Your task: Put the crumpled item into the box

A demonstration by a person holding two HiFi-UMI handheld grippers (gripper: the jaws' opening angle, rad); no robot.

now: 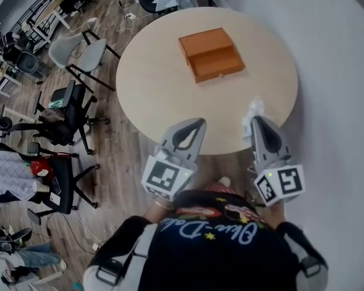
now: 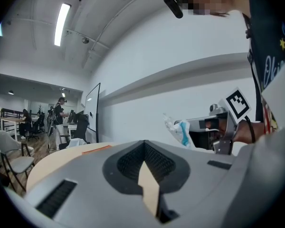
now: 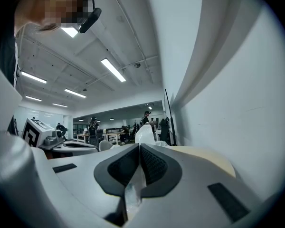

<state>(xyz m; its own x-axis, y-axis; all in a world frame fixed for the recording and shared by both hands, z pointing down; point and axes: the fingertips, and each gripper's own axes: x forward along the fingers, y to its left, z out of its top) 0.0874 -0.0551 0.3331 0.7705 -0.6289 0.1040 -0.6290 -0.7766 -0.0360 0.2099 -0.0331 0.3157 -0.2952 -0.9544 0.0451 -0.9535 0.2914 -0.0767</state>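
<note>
An orange-brown box (image 1: 209, 53) lies open on the far half of the round beige table (image 1: 151, 90). In the left gripper view the box (image 2: 96, 149) is only a thin orange strip. My right gripper (image 1: 255, 121) hangs over the table's near right edge, shut on a crumpled white item (image 1: 255, 109) with blue print. That item (image 2: 179, 130) also shows in the left gripper view. In the right gripper view it (image 3: 145, 135) juts out beyond the shut right gripper (image 3: 139, 148). My left gripper (image 1: 198, 123) is at the table's near edge, shut with nothing in it (image 2: 143, 145).
A grey chair (image 1: 79, 53) and black office chairs (image 1: 67, 117) stand left of the table on the wooden floor. A white wall (image 1: 340, 71) runs close along the table's right side. Desks and people are further off at the left.
</note>
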